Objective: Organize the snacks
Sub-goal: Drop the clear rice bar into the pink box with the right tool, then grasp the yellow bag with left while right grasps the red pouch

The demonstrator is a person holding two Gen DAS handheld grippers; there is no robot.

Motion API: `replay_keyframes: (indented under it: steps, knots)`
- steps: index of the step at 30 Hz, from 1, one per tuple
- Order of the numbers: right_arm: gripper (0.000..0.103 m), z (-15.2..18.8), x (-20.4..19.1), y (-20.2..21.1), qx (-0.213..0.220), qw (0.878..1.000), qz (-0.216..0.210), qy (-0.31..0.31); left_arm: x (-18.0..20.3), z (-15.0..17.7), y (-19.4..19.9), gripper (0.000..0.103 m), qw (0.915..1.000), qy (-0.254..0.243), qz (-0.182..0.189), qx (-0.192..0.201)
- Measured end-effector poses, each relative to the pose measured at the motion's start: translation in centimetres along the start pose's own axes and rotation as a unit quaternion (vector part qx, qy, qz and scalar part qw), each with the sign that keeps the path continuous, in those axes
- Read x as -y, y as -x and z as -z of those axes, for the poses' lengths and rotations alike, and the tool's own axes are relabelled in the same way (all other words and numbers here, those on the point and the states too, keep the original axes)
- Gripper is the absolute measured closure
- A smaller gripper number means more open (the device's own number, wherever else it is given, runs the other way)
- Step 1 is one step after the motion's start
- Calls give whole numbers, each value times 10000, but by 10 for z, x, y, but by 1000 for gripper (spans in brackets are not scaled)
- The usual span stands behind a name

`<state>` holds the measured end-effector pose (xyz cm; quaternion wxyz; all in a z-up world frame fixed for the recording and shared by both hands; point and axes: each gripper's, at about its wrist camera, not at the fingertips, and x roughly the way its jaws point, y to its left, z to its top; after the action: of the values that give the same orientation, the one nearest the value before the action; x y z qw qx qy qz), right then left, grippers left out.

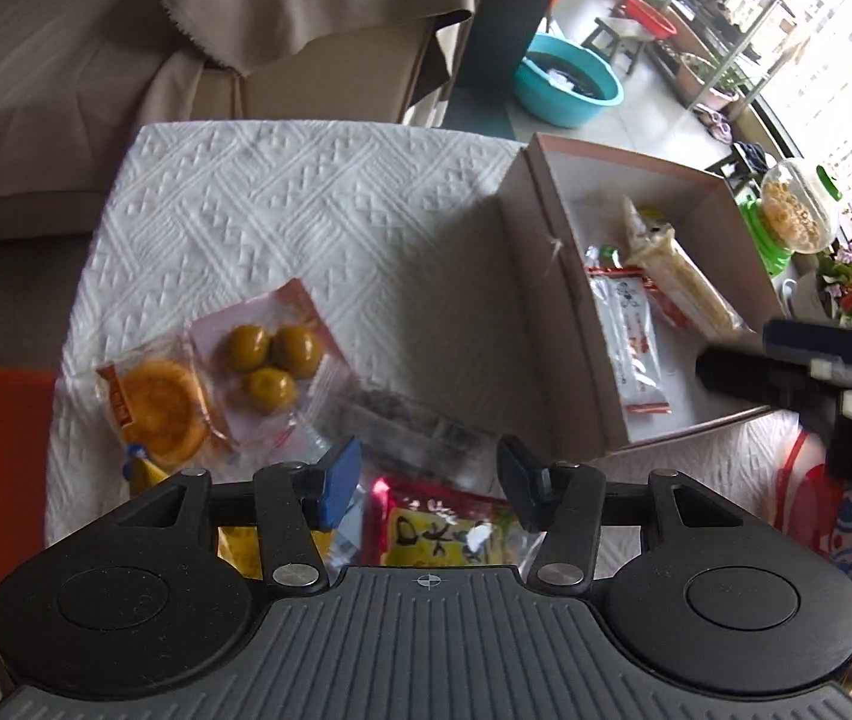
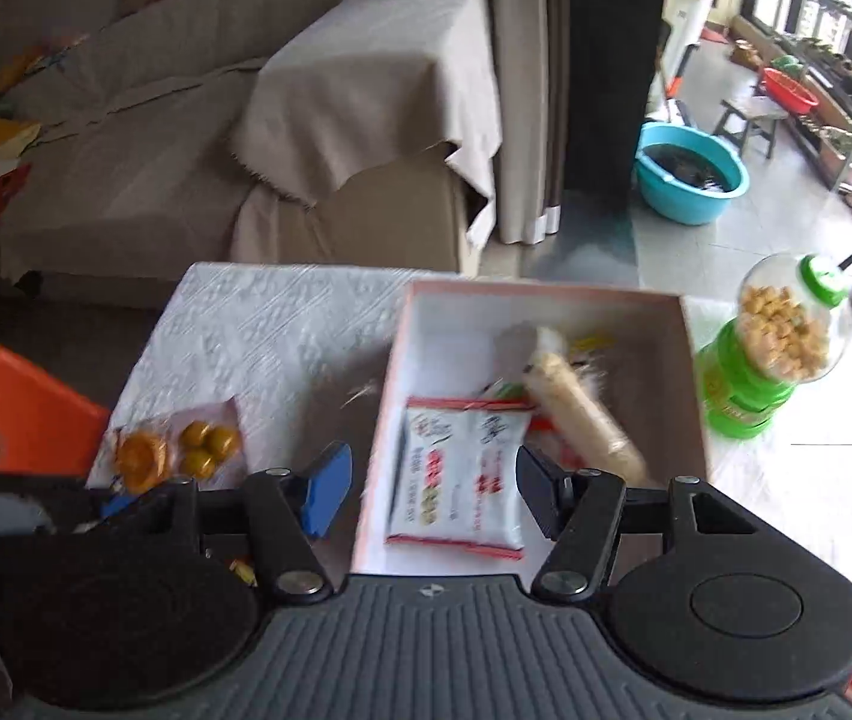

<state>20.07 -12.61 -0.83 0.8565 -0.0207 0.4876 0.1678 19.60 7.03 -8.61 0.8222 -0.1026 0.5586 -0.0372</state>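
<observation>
Left gripper [image 1: 429, 483] wide apart, holding nothing, over loose snack packets [image 1: 258, 372] just ahead-left; right gripper [image 2: 432, 492] also wide, empty, above box [image 2: 690, 372] w/ white packet [image 2: 456, 480] betw. its fingers.

We see the red-and-yellow packet [image 1: 444, 531] only in part, its near end hidden under the left gripper [image 1: 429, 483]. The dark clear-wrapped packet [image 1: 408, 420] is too blurred to identify. The right gripper [image 1: 810, 378] is blurred and cut off at the right edge.
</observation>
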Motion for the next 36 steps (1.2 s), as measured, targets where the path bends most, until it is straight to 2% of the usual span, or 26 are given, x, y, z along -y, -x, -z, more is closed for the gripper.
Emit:
replay_keyframes:
  steps: [4, 9, 11, 15, 18, 19, 22, 24, 27, 30, 32, 34, 36]
  knots:
    - [41, 38, -43, -18, -378, 9975, -289, 529, -23, 1, -1, 47, 9999, 109, -45, -78]
    - [41, 70, -78, -52, -951, 9903, -558, 847, -46, -1, -1, 47, 9998, 169, 1, -135]
    - [41, 74, -91, -65, -982, 9887, -411, 1056, -60, 2, 6, 47, 9994, 324, 92, -39]
    - [41, 69, -105, -86, -870, 9885, -312, 1199, -96, 22, 25, 47, 9960, 887, 21, 128]
    - [40, 67, -111, -107, -1097, 9872, -306, 1117, -118, 45, 34, 47, 9920, 1256, 68, 71]
    - [37, 67, -110, -112, -1091, 9880, -293, 1055, -123, 53, 35, 47, 9914, 1295, 157, 33]
    - [35, 72, -108, -111, -1057, 9902, -246, 883, -129, 73, 33, 47, 9897, 1361, 381, -206]
    - [35, 81, -105, -109, -1221, 9888, -330, 789, -132, 85, 28, 47, 9841, 1672, 492, -353]
    - [34, 100, -99, -100, -1352, 9878, -315, 704, -135, 92, 21, 47, 9735, 2142, 705, -372]
    - [33, 115, -92, -93, -1449, 9876, -219, 564, -135, 88, 11, 47, 9590, 2664, 901, -357]
    - [32, 122, -90, -89, -1433, 9883, -161, 503, -134, 80, 4, 47, 9509, 2957, 851, -341]
    - [31, 124, -91, -87, -1418, 9885, -82, 520, -130, 68, 0, 46, 9511, 3017, 620, -228]
    - [30, 124, -93, -88, -1406, 9887, -22, 520, -123, 56, -7, 45, 9555, 2921, 337, -235]
